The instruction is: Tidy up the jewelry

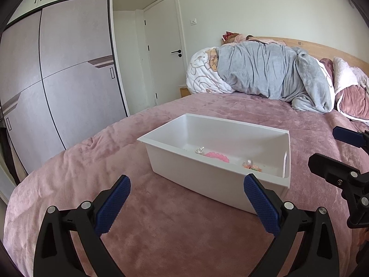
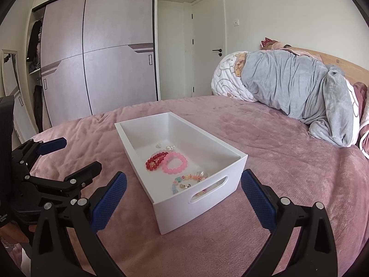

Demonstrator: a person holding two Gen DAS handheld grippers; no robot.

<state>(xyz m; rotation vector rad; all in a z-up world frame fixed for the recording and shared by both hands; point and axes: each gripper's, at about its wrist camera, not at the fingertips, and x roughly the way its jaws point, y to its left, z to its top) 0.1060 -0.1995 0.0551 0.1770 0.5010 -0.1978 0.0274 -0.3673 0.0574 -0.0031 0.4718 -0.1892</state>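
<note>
A white box [image 2: 175,204] with a handle slot stands on the pink bedspread; it also shows in the left wrist view [image 1: 207,173]. Inside lie a red bead bracelet [image 2: 155,159], a pink bead bracelet [image 2: 174,162], a multicoloured bead bracelet [image 2: 188,181] and small clear pieces [image 2: 169,147]. In the left wrist view only the pink bracelet [image 1: 216,155] and parts of others show. My left gripper [image 1: 186,204] is open and empty, near the box's long side. My right gripper [image 2: 183,199] is open and empty, facing the box's handle end.
A rolled grey and white duvet [image 2: 288,90] and pillows [image 1: 348,87] lie at the head of the bed. A wardrobe with sliding doors [image 2: 103,57] and a white door [image 2: 207,46] stand beyond the bed's far edge. Pink bedspread [image 2: 288,150] surrounds the box.
</note>
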